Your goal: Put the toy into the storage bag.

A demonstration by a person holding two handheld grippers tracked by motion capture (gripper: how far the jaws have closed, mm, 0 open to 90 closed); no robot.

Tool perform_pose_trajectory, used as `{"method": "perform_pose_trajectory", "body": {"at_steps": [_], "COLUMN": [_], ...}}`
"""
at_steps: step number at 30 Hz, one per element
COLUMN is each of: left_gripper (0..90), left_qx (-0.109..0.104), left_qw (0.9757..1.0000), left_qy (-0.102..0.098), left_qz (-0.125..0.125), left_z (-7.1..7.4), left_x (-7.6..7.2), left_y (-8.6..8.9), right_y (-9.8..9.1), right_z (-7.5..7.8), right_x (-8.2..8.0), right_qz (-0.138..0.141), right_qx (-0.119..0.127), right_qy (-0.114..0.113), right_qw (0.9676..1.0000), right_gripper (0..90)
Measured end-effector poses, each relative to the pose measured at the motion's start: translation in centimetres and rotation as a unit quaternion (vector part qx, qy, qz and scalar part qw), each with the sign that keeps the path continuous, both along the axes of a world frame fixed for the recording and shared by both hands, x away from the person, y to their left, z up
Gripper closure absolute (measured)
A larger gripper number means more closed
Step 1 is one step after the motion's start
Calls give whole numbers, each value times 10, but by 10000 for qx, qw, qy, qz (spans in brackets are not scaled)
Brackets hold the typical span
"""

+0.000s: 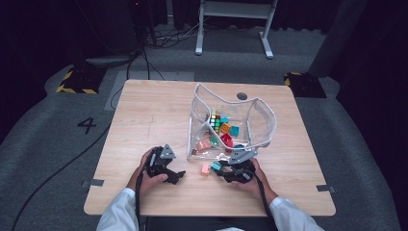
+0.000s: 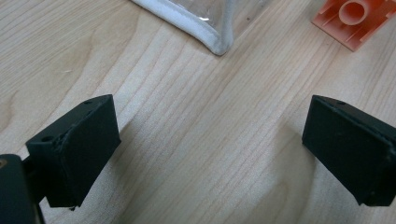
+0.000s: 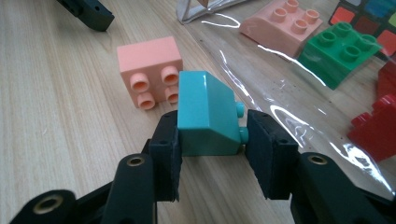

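Bare table (image 1: 144,115) left of clear bag (image 1: 262,122); pink block (image 3: 149,63) blocks straight ahead of teal block (image 3: 208,114).

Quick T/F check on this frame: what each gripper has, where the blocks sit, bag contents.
1. The right gripper is shut on the teal sloped block. True.
2. The left gripper holds a block. False: its jaws stand open over bare table, nothing between them.
3. A pink block lies on the table outside the clear bag, just past the teal one. True.
4. The clear bag is empty. False: it holds a puzzle cube and several blocks, among them a green block.
5. The pink block lies studs up. False: it is on its side, its studs facing the right gripper.
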State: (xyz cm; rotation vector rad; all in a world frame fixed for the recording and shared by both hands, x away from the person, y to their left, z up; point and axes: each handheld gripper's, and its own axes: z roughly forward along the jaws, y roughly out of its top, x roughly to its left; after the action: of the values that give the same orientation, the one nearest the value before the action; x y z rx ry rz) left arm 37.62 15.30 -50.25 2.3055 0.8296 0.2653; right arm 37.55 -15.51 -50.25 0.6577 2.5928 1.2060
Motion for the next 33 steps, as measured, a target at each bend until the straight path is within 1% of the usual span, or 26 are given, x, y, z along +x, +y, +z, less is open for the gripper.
{"method": "perform_pose_trajectory", "body": {"at_steps": [1,2,3,5,6,7,8,9,10,11,12,14,16,18,19,20,21,23,24,25,26,27,28,30,33], "left_gripper": [40,40,40,40,40,40,40,40,40,40,40,41,41,40,40,40,40,41,40,40,40,40,40,40,40], "left_qx": [1,1,2,0,1,0,-17,-5,1,1,-21,-22,-59,-54,-50,-53,-52,-52,-52,-52,-54,-54,-53,-51,-53], "left_qw": [10000,10000,10000,10000,10000,10000,10000,10000,10000,10000,10000,10000,10000,10000,10000,10000,10000,10000,10000,10000,10000,10000,10000,10000,10000], "left_qy": [1,2,1,1,1,-1,-18,-55,-3,1,-27,-47,-20,-20,-18,-16,-17,-17,-18,-17,-16,-22,-16,-18,-18], "left_qz": [1,2,1,2,3,1,-44,-47,0,3,-48,-20,-21,-20,-23,-21,-22,-22,-23,-22,-21,-25,-21,-23,-23], "left_z": [0,0,0,0,0,0,0,0,0,0,0,0,-1,-1,-1,-1,-1,-1,-1,-1,-1,-1,-1,-1,-1], "left_x": [0,0,0,0,0,0,1,1,0,0,1,1,0,0,0,0,0,0,0,0,0,0,0,0,0], "left_y": [0,0,0,0,0,0,0,0,0,0,0,0,0,0,0,0,0,0,0,0,0,0,0,0,0], "right_y": [-1,-2,-4,-6,-7,-8,-10,-12,-13,-15,-18,-22,-27,-32,-36,-39,-43,-49,-53,-58,-63,-68,-75,-83,-103], "right_z": [0,0,0,1,1,1,1,2,1,1,2,4,6,9,12,13,14,17,18,19,21,22,24,26,28], "right_x": [0,-2,-2,-4,-3,-4,-5,-7,-6,-6,-6,-10,-10,-10,-11,-12,-13,-16,-17,-20,-21,-22,-23,-26,-28], "right_qz": [10,18,83,-5,99,124,149,100,210,274,297,163,239,309,355,344,352,310,334,252,307,312,253,158,-39], "right_qx": [-17,47,32,114,126,118,135,110,130,73,84,81,94,132,164,187,166,160,188,149,197,213,206,199,236], "right_qy": [-21,33,-44,38,-61,-57,-47,70,-69,-158,-141,19,-11,-126,-102,-64,-111,-72,-94,-44,-146,-171,-222,-237,-238], "right_qw": [10000,10000,10000,9999,9999,9998,9998,9999,9997,9995,9994,9998,9997,9994,9992,9992,9992,9994,9992,9996,9992,9991,9992,9994,9994], "right_gripper": [573,573,573,573,573,573,573,573,573,573,573,573,573,573,573,573,573,573,573,573,573,573,573,573,573]}}
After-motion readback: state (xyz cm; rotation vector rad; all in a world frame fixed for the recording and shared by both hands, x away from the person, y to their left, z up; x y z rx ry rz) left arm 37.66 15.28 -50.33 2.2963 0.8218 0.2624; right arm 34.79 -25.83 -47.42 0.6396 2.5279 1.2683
